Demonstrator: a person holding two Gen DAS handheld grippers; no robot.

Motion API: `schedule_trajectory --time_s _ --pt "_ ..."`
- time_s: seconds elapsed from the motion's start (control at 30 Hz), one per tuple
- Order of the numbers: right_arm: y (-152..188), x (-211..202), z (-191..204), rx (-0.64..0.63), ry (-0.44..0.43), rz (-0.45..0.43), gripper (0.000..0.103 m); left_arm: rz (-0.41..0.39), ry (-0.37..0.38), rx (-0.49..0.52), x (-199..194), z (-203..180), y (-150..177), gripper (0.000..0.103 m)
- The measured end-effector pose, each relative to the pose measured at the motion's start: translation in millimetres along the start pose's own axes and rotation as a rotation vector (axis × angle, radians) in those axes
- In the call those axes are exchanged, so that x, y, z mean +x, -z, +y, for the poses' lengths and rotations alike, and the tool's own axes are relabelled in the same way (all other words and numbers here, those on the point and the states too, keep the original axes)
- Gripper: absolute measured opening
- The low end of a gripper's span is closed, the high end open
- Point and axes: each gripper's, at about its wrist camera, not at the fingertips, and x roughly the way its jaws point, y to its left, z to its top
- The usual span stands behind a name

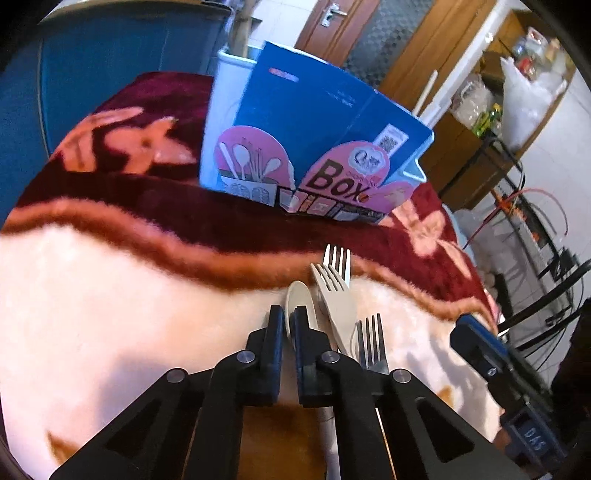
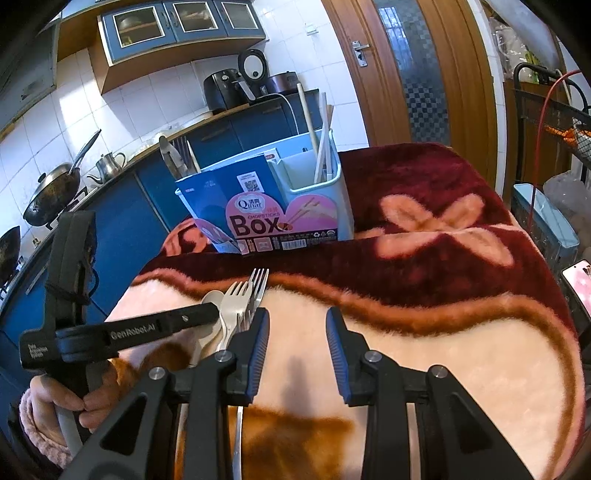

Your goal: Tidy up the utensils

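Left gripper clenched on beige spoon — seemingly at its bowl. Right gripper released, spread wide above blanket — forks just beside its left finger.

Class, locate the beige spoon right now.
In the left wrist view, the beige spoon lies on the blanket between the left hand-held gripper fingers, beside the beige fork.

A wooden door with a metal handle is the landmark. Left of it run white wall tiles, blue glass-fronted wall cabinets, and a blue counter bearing a black air fryer and a wok. Right of it stands a black wire rack. Below, a maroon floral blanket covers the surface.
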Motion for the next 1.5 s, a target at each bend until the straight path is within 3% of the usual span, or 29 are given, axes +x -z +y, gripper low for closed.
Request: schedule_trajectory --time_s 0.57,1.2,1.4,1.5 --pt "5 22 20 -0.055 -0.04 0.116 0.038 -0.316 -0.156 0.079 -80 7 3 0.004" --pt "-3 55 32 -0.142 -0.05 0.246 0.04 -0.35 -0.143 0.072 -96 22 11 0.004" --pt "-7 57 30 -0.103 -0.114 0.26 0.016 -0.354 -0.132 0.068 -99 25 13 0.004" --pt "-7 53 31 -0.093 -0.129 0.247 0.015 -0.359 -0.126 0.062 -103 26 14 0.004"
